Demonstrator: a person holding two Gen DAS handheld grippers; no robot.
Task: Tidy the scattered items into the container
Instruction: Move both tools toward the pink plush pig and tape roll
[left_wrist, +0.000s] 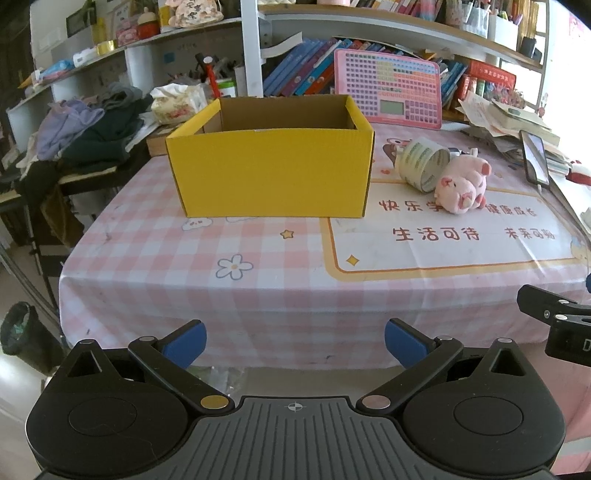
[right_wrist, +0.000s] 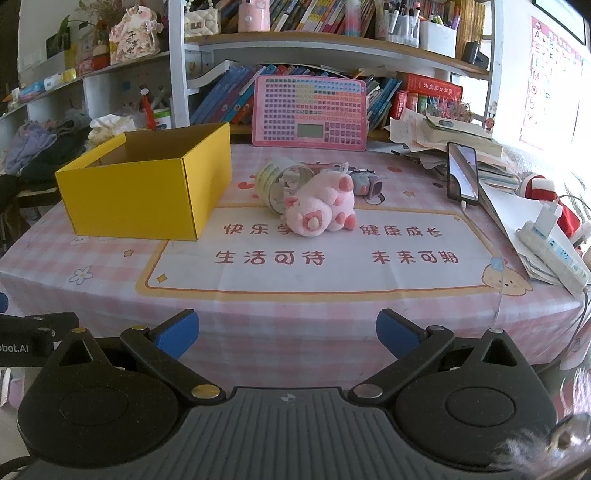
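Both grippers spread wide and empty at the near edge of the table, short of the yellow box and the loose items.

Left wrist view: the left gripper (left_wrist: 295, 345) has its blue fingers (left_wrist: 186, 343) wide apart with nothing between them, hanging over the near table edge in front of the yellow box (left_wrist: 271, 173). The box stands open-topped on the pink checked tablecloth (left_wrist: 155, 280); its inside floor is hidden. To the right of the box lies a tape roll (left_wrist: 421, 162) on its side, with a pink plush pig (left_wrist: 461, 186) touching it.

Right wrist view: the right gripper (right_wrist: 287, 332) is likewise wide open and holding nothing. The yellow box (right_wrist: 147, 192) sits to the left; right of it the plush pig (right_wrist: 321, 210) leans against the tape roll (right_wrist: 275, 181), a small grey item (right_wrist: 364, 184) just behind the pig. A phone (right_wrist: 462, 173) stands propped well right of the box.
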